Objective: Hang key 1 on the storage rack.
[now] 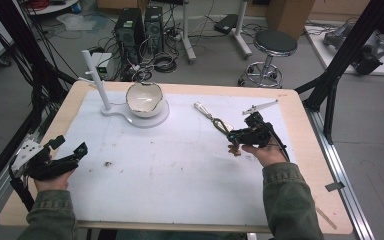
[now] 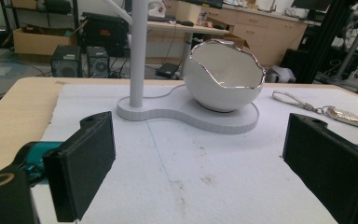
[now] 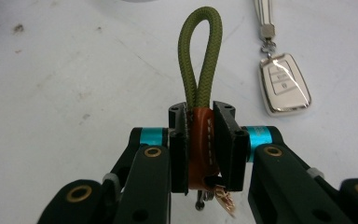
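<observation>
The right gripper (image 3: pixel 200 140) has its 2 jaws clamped tight on the brown leather tab of a keychain (image 3: pixel 200 140), and the olive-green cord loop (image 3: pixel 200 56) sticks straight out past the jaw tips. That grip makes sense to me: pinch the stiff leather, leave the loop free and open, ready to go over something. Small metal bits dangle under the jaws. From the high view the right gripper (image 1: pixel 241 136) sits right of the stand, above the white mat (image 1: pixel 180 175) that covers the surface, and the keychain looks lifted clear of it.

The likely target is the white stand (image 1: pixel 130 115): an upright post (image 1: pixel 96 80) with a short peg branching near its top, and beside the post, on the same base, a white eggshell-shaped bowl (image 1: pixel 145 99) with a silver rim. A loop held open like that suits hanging on the peg, I'd say.

A car key fob (image 3: pixel 284 84) on a pale strap lies flat on the mat, between the stand and the right gripper, untouched.

The left gripper (image 1: pixel 65 155) waits near the left edge of the mat, in front of the stand, jaws wide apart with nothing between them. Its own view looks level across the mat at the post (image 2: pixel 138 51) and bowl (image 2: pixel 223 74), so it looks parked out of the way.
</observation>
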Tool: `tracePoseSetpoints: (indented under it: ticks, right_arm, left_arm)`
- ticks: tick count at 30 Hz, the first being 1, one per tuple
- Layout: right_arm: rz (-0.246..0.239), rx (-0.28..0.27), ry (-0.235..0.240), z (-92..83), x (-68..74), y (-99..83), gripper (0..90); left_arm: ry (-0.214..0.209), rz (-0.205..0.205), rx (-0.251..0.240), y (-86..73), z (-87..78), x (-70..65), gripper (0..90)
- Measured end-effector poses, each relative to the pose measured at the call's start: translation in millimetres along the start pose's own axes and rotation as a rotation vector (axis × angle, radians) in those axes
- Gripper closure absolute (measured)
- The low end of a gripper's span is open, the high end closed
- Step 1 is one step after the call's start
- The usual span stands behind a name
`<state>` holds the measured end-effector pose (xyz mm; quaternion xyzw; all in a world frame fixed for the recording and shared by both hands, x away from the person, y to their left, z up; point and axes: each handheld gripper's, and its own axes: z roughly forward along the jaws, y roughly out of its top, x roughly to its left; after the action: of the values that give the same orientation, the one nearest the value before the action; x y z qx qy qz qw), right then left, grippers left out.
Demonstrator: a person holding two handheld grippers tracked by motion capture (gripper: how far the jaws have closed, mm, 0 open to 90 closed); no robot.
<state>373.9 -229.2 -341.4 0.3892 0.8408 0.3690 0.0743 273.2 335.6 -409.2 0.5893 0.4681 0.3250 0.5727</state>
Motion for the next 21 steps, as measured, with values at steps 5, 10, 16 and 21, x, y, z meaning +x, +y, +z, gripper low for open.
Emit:
tracePoseSetpoints:
  ticks: [5,10,16,21]
  right_arm:
    - [-0.019,-0.020,0.014,3.1,9.2,13.5,76.7]
    - [-0.042,-0.030,0.042,10.5,19.8,24.8,76.6]
    - [-0.058,-0.047,0.073,21.7,35.0,38.8,76.5]
    - [-0.072,-0.073,0.084,28.6,43.0,46.6,76.5]
  left_arm:
    - [0.000,-0.002,-0.002,0.1,-0.2,0.6,9.7]
    - [0.002,-0.003,-0.003,0.1,-0.5,0.6,9.7]
    - [0.005,0.004,-0.004,0.1,-0.9,1.1,9.8]
    - [0.007,0.005,-0.004,0.0,-0.6,0.9,9.8]
